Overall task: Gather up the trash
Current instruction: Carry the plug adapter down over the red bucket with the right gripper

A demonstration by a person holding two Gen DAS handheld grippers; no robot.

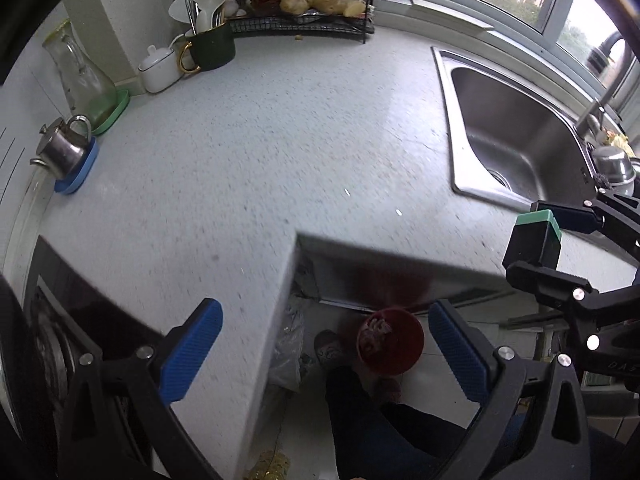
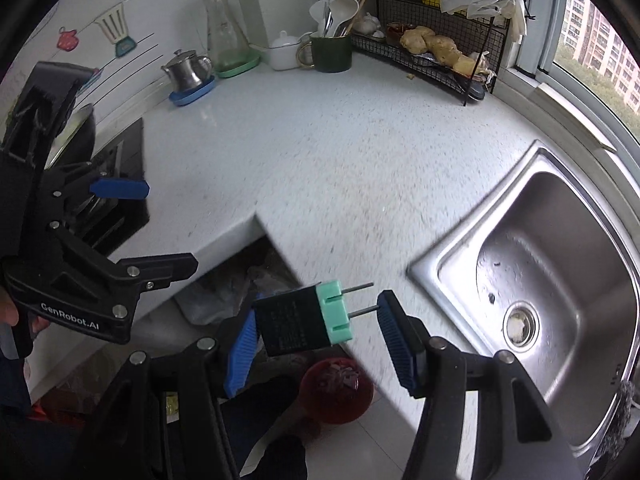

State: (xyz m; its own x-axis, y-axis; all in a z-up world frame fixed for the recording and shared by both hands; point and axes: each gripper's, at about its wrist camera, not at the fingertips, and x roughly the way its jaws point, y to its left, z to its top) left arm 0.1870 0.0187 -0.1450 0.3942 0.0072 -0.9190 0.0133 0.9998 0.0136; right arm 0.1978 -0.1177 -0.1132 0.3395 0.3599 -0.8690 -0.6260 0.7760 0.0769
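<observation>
The fingers of the right gripper (image 2: 318, 338) are seen spread apart, with a black plug adapter with a green end (image 2: 304, 320) between them. It is touched by the left blue pad, while its two metal pins point toward the other pad, and a small gap seems to remain there, so it cannot be told surely whether the adapter is gripped or only resting. In the left wrist view the same adapter (image 1: 534, 240) appears between the black arms of that gripper. The fingers of the left gripper (image 1: 324, 348) are open and nothing is held in them.

Below both grippers, on the floor past the inner corner of the bench (image 1: 248, 152), a red trash bin (image 1: 390, 342) is standing, and some crumpled waste is already lying inside it. The adapter is held above the bin, not yet dropped.

On the bench only two tiny white specks (image 1: 398, 212) are noticed as possible trash. The task is judged to be nearly finished.
</observation>
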